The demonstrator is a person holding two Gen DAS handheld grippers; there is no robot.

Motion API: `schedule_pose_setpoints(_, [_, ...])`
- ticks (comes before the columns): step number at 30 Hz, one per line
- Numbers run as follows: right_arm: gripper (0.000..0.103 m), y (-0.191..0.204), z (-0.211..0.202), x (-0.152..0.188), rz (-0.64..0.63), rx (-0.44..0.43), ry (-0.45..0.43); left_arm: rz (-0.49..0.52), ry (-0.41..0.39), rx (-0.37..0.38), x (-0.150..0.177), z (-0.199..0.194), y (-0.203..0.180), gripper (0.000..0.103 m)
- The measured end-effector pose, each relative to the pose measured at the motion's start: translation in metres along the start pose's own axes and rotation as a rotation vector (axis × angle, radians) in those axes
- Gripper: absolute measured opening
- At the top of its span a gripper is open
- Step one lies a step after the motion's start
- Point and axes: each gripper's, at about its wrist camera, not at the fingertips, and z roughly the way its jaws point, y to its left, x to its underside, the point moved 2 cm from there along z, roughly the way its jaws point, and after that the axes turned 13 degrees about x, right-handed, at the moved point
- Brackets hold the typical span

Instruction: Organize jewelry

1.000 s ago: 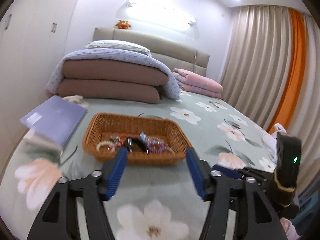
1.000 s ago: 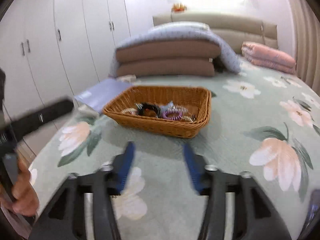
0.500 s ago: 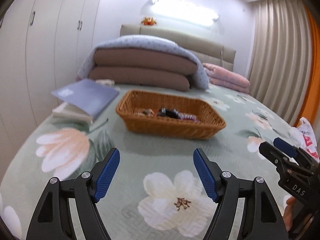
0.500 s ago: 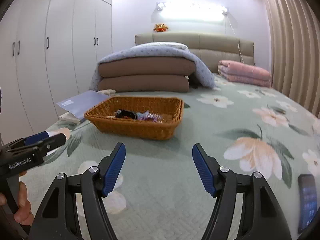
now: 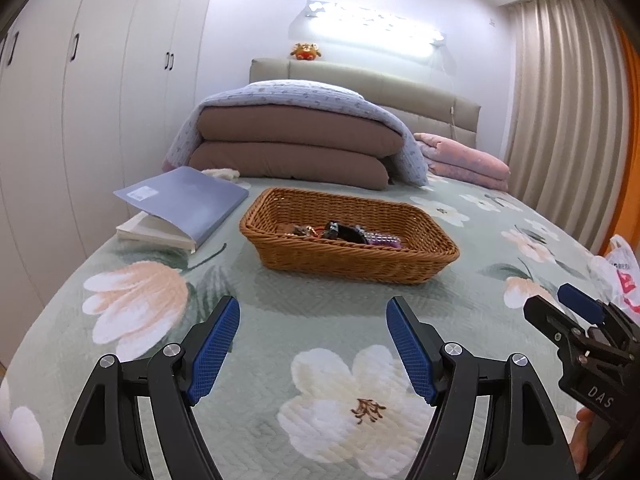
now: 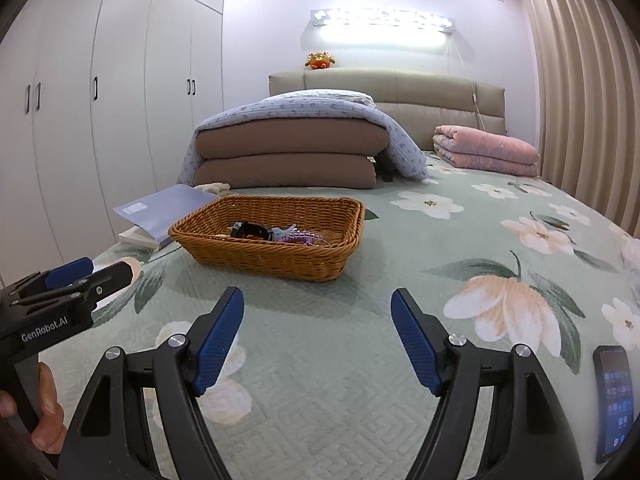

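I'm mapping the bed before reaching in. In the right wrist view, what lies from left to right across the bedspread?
Left gripper → folder → basket → pink blanket → phone.

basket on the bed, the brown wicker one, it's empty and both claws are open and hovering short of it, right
Not quite: the brown wicker basket is not empty. The left wrist view shows a small heap of jewelry lying in it, including a black band and purple beads. The rest holds: the left claw and the right claw are both open, short of the basket.
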Motion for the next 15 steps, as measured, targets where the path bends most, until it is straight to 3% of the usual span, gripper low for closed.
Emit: schedule_pose_setpoints(15, [0.078, -0.0064, 0.0081, 0.0025, 0.028, -0.022, 0.039, 0.012, -0.004, 0.005, -0.0004, -0.0029, -0.0028, 0.077])
